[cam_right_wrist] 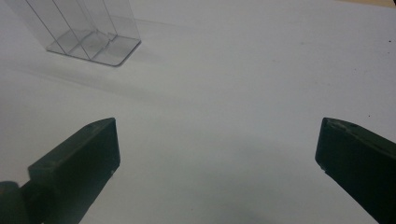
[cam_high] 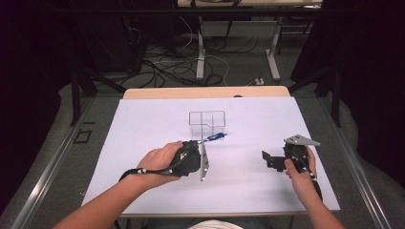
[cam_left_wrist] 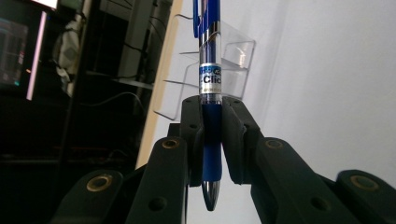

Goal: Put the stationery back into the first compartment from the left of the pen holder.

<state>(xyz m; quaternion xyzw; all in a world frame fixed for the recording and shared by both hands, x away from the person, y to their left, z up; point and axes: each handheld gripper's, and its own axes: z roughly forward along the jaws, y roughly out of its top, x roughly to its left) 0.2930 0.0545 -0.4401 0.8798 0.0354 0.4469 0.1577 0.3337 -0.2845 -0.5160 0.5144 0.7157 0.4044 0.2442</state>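
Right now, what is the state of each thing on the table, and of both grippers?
Blue pen: clamped by its rubber grip, lifted off the table.
Clear organizer: upright, empty.
Left gripper: shut on the pen.
Right gripper: open, holding nothing, over the white table.

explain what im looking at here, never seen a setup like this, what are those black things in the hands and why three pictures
A person sits at a white table and holds a hand-operated pair of tongs in each hand. The high view looks down from above the person. The other two pictures come from small cameras riding on each pair of tongs, looking along their black jaws.

The left tongs are shut on a blue pen, gripped at its rubber sleeve with its metal tip towards the camera. The right tongs stand wide open just above the bare table with nothing between them.

The one other thing on the table is a clear plastic organiser with compartments, just beyond the pen.
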